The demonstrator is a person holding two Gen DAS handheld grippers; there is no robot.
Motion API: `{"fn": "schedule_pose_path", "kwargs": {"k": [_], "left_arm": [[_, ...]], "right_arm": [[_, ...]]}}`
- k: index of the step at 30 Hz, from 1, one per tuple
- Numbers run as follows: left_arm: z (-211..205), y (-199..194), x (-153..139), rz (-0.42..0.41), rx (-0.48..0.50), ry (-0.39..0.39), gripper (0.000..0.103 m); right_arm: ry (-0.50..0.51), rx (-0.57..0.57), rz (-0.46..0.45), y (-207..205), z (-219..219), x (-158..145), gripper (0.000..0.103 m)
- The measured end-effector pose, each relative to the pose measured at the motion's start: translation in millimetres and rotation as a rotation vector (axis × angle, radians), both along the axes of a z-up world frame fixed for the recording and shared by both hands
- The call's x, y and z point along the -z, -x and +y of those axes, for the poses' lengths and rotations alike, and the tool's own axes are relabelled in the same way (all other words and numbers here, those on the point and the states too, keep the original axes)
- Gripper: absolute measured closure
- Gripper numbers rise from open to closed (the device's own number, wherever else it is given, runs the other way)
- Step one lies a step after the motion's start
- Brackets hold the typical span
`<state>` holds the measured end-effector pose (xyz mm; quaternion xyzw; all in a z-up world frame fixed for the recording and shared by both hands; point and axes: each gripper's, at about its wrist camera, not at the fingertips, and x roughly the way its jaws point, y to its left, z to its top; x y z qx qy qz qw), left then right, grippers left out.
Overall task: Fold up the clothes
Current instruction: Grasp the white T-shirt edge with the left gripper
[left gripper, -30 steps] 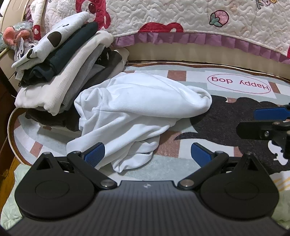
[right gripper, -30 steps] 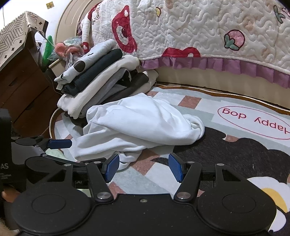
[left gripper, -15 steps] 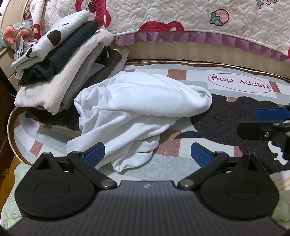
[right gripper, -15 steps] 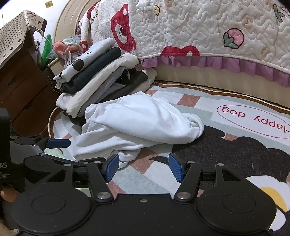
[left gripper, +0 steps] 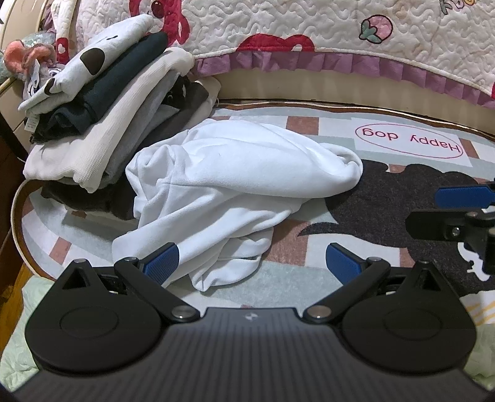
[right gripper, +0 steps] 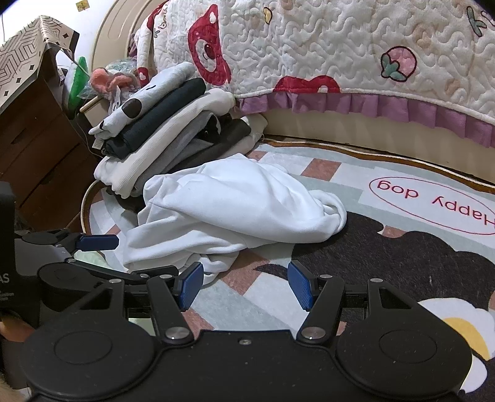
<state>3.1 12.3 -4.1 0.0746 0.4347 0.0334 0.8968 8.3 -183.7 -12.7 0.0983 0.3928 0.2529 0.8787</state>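
A crumpled white garment (left gripper: 229,185) (right gripper: 235,207) lies in a heap on the patterned rug (left gripper: 355,130) (right gripper: 371,247). Behind it to the left leans a stack of folded clothes (left gripper: 108,108) (right gripper: 173,123), white, dark and grey, against the bed. My left gripper (left gripper: 252,263) hovers open just in front of the garment's near hem, holding nothing. My right gripper (right gripper: 246,284) is open too, near the garment's lower right edge, with nothing between its blue pads. In the left wrist view the right gripper (left gripper: 458,210) shows at the right edge; in the right wrist view the left gripper (right gripper: 92,244) shows at the left.
A bed with a quilted strawberry-print cover (left gripper: 309,27) (right gripper: 340,52) and purple frill runs along the back. A brown wooden cabinet (right gripper: 34,148) stands at the left, with a pink plush toy (right gripper: 106,80) beside it. A pale green cloth (left gripper: 18,309) lies by the rug's near left edge.
Both grippers have crept slightly forward, so the garment and the stack look a little closer. Jaws stay open; nothing has been taken hold of.
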Motion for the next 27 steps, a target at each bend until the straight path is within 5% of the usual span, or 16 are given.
{"fn": "schedule_pose_path", "kwargs": {"k": [9,13,17,18,19,20,24,27], "left_arm": [[51,-2,18,-0.1,-0.091,0.081,0.001],[83,-10,31,-0.084,-0.136,0.109,0.04],[106,-15,38,-0.074,-0.137,0.165,0.04],[109,-14,36,-0.089,-0.133,0.169,0.04],[112,-14,35,-0.112,-0.133,0.172,0.04],[116,-13,34,-0.135,-0.133,0.174,0.038],[126,-15,37,-0.22,-0.116,0.155,0.027],[127,-27,50,-0.237,0.004,0.187,0.01]], "right_arm": [[0.046,0.009,-0.051,-3,4,19,0.033],[0.046,-0.057,-0.054,-2,14,29,0.034],[0.012,-0.084,-0.063,-2,24,35,0.051],[0.003,-0.085,-0.063,-4,27,36,0.059],[0.002,-0.087,-0.07,-5,31,36,0.08],[0.005,-0.09,-0.08,-5,35,35,0.086],[0.009,-0.096,-0.105,-6,52,33,0.089],[-0.007,-0.078,-0.072,-7,59,35,0.084]]}}
